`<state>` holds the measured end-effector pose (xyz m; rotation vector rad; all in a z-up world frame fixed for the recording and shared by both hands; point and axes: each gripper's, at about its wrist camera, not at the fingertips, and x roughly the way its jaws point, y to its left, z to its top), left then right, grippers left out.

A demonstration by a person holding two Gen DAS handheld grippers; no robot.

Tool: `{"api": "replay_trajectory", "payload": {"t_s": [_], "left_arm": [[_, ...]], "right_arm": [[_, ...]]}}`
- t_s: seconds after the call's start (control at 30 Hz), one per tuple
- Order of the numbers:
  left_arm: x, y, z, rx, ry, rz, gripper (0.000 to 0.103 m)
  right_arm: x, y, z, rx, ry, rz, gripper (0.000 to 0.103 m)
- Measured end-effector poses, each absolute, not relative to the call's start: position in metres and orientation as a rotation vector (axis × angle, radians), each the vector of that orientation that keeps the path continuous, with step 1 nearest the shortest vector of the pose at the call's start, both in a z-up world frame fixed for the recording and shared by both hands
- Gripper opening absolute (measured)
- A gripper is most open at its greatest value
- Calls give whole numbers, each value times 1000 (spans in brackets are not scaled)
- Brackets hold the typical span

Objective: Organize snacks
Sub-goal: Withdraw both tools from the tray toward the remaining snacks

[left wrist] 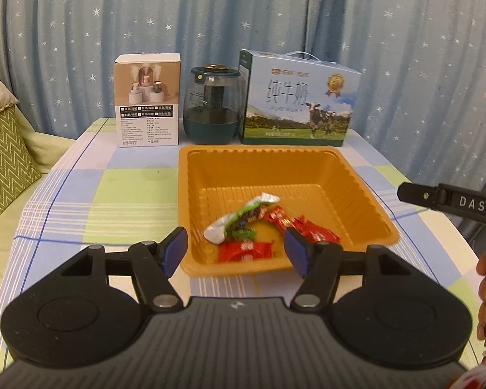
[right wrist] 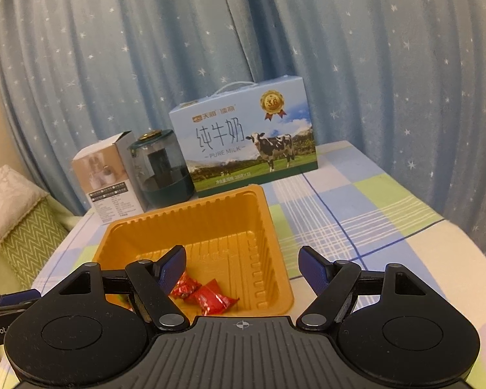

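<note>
Snacks lie in orange tray.

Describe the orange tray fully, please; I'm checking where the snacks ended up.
The orange tray is a squarish, thin, glossy plastic tub with ribbed sloping walls, a flat rim and an open top. It sits upright on the checked tablecloth, just in front of the green jar and the milk carton. Inside, toward its near side, lie several red-wrapped snacks and a green-and-white one. The rest of its floor is bare. Neither gripper touches it.
</note>
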<state>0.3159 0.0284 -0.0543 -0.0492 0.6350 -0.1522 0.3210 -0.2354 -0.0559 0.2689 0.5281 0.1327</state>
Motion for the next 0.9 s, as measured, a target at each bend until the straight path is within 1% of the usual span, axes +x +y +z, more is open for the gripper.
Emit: {"api": "replay_trajectory", "payload": {"t_s": [0.3, 0.67, 0.9], "left_arm": [[261, 22, -60, -61, 654, -177, 63], [204, 16, -80, -67, 701, -173, 63], [188, 23, -97, -84, 745, -146, 63]], "right_arm": [[269, -249, -69, 191, 590, 200, 76], [202, -232, -102, -16, 677, 357, 76], [188, -219, -127, -218, 732, 466, 76]]}}
